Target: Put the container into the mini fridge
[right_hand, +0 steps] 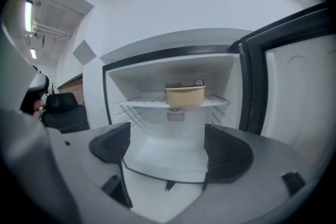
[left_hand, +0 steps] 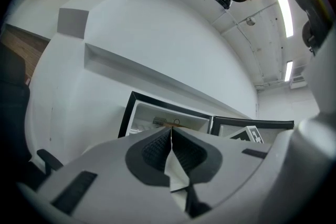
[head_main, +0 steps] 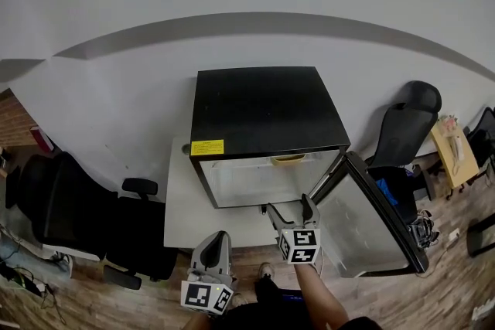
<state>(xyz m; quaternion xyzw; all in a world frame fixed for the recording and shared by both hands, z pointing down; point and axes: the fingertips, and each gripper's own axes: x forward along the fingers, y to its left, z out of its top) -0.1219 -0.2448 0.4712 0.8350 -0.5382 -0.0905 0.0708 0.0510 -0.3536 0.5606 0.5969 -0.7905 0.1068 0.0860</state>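
Observation:
A black mini fridge (head_main: 264, 112) stands against the white wall with its door (head_main: 377, 219) swung open to the right. A tan container (right_hand: 185, 95) sits on the fridge's upper wire shelf (right_hand: 152, 100); its rim (head_main: 288, 159) shows just under the fridge top in the head view. My right gripper (right_hand: 169, 147) is open and empty, a short way in front of the fridge opening (head_main: 291, 209). My left gripper (left_hand: 170, 150) is shut with nothing in it, lower and to the left (head_main: 210, 259), pointing up toward the fridge.
The fridge rests on a low white platform (head_main: 179, 201). A black office chair (head_main: 73, 216) stands at the left. Another black chair (head_main: 404, 127) is at the right, behind the open door, near a small wooden table (head_main: 454, 151). The floor is wood-patterned.

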